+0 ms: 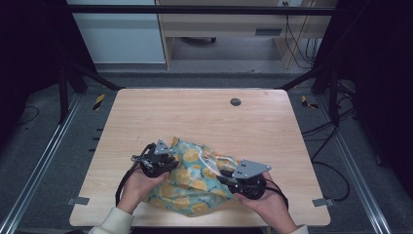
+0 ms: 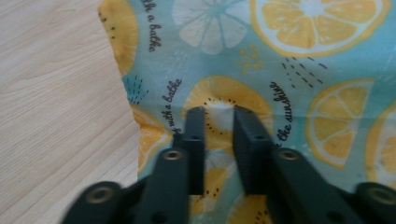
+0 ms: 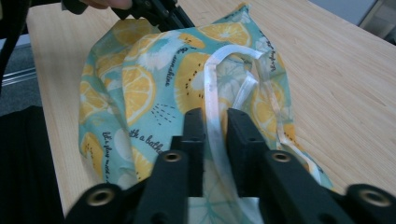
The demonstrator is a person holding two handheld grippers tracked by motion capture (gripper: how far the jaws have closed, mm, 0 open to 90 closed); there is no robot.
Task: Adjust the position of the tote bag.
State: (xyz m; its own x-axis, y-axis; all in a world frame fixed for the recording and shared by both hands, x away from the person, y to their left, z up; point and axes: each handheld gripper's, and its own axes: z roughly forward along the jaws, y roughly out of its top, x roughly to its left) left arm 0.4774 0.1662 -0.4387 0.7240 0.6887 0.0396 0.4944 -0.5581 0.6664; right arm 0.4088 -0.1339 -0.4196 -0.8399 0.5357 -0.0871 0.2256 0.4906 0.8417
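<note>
Two grippers work a lemon-print bag [image 1: 195,183] that lies crumpled at the near edge of the table [image 1: 204,112], between the person's hands. The left gripper [image 2: 218,112] has its jaws drawn in narrow on a pinch of cloth near the bag's left edge. The right gripper [image 3: 215,114] has its jaws just as narrow, with the white ribbon [image 3: 212,93] running between them; whether the pads truly press on it I cannot tell for sure, but it looks gripped.

Judging from this, both holds look made, and the lifting, spreading or drawing of the ribbon is not yet done: the bag is not flat and its mouth is bunched.

Its long axis runs roughly left to right across the table, slanting from far-left to near-right, with the ribbon end toward the right hand.
</note>
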